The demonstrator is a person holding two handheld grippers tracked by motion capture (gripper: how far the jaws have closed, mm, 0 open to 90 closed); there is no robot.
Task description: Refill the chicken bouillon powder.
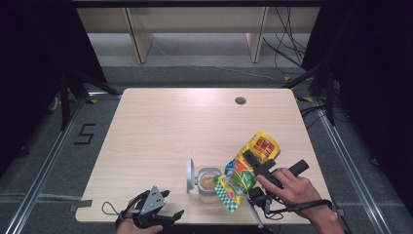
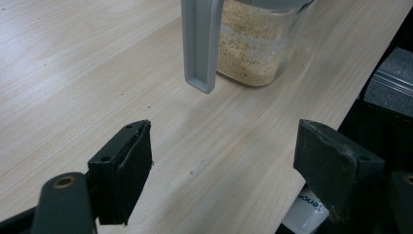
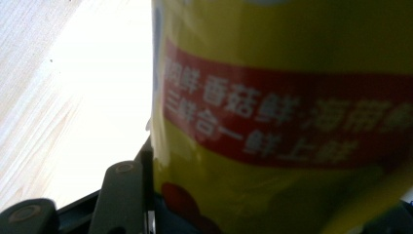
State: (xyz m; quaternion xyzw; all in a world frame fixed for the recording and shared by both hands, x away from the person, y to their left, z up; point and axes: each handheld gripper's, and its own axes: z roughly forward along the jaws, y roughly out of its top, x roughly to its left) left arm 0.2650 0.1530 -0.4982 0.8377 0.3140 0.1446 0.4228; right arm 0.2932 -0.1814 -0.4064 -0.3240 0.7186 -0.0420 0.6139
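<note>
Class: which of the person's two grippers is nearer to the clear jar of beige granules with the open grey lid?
Right. The right gripper, shut on the yellow seasoning bag, tilts it beside the clear jar. The left gripper waits open at the table's near edge, farther off.

Jar top: cut off by your left gripper view's upper edge.
Pouch print: blurred, unreadable to you.
Right gripper's far jaw: hidden from you behind the pouch.
</note>
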